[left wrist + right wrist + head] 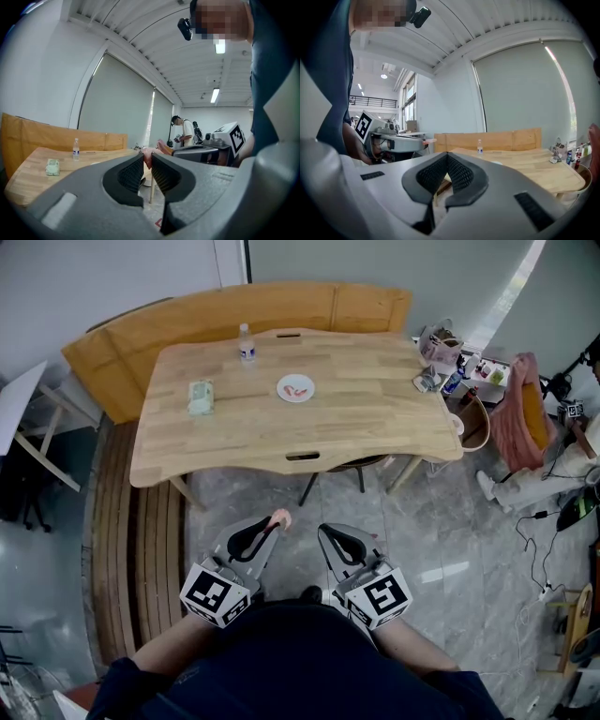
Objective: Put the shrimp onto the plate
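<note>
Far ahead of the left claw (272, 527) and to its left, a green packet (201, 397) lies on the wooden table (375, 423). A small water bottle (247, 343) stands upright beyond the packet, near the table's far edge. The left claw is held low and close to the person's body, short of the table's near edge. Its jaws are pressed onto a pink shrimp (280, 517), which is pinched at the very tips and sticks out a little past them. The piece is too small in every view to give its long axis with confidence. The white plate (295, 388) lies straight ahead of this claw and slightly to its right, well apart from it and past the near edge, about mid-table. The plate already holds some curved red-pink pieces, probably shrimp, though the head view is too coarse to confirm this. The right claw (330, 536) is just beside the left one at the same height. Its jaws are pressed together with nothing between them. Both claws are about equally far from the plate, but only the left one is loaded, so the coming move is judged to be a forward reach by the left claw over the table edge to a point above the plate.
</note>
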Tool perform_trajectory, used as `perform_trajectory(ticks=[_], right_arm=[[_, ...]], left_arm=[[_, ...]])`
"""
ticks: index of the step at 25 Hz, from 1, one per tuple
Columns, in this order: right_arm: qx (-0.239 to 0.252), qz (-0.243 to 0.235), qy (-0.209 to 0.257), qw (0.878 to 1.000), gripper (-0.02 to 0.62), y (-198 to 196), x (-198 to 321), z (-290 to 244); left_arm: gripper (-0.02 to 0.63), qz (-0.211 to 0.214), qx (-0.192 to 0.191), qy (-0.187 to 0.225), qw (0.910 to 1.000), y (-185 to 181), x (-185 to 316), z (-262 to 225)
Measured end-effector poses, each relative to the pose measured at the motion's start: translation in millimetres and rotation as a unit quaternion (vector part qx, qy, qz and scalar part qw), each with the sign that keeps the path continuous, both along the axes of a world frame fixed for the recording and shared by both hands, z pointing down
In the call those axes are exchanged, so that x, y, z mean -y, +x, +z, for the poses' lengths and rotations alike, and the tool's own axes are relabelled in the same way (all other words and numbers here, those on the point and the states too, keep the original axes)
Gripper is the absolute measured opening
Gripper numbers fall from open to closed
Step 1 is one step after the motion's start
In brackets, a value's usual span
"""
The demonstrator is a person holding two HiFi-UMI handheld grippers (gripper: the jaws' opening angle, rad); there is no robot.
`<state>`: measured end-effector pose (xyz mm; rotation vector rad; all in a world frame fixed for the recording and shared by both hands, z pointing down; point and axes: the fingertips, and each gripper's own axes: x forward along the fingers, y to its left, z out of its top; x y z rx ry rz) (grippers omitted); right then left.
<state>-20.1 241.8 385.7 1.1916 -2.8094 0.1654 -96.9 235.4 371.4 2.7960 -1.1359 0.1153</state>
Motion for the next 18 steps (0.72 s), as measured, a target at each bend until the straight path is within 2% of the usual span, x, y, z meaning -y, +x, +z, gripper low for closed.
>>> perform_trajectory(ticks=[9, 18], right_arm=[[0.005, -0.015, -0.002, 1.000, 0.009, 28.0, 10.8, 11.6], [0.008, -0.021, -0.004, 1.000, 0.009, 36.5, 28.8, 12.3]], left_arm=[[0.052, -0.022, 0.005, -0.004, 0.9997, 22.3, 8.0, 10.1], [0.052, -0.030, 0.012, 0.005, 0.9995, 28.8, 29.5, 4.5]])
